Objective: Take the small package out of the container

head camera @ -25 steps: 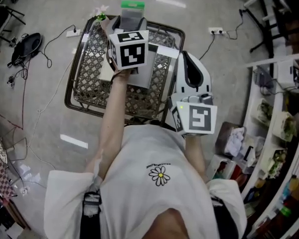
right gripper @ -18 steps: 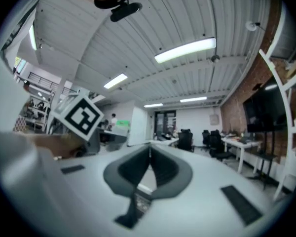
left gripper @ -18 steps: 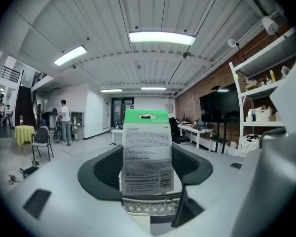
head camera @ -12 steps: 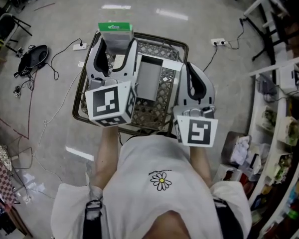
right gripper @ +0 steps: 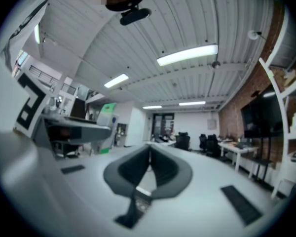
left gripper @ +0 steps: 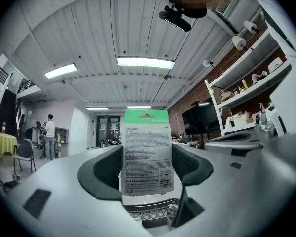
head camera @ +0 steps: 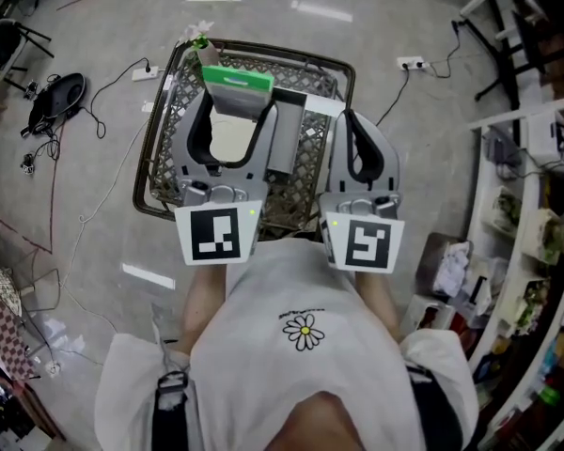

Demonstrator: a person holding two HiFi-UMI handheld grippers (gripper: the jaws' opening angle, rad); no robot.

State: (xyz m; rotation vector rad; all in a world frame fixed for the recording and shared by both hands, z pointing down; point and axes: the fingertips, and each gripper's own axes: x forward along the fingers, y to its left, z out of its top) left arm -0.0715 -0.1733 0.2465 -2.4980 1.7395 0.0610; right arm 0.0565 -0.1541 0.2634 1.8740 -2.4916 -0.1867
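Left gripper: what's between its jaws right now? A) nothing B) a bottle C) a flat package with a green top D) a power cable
C: in the left gripper view the left gripper has its jaws pressed on a flat package with a green top and printed back, and the head view shows it held up over the wire basket.

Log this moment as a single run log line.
left gripper: shut on small package | small package: held over wire basket | right gripper: jaws together, empty
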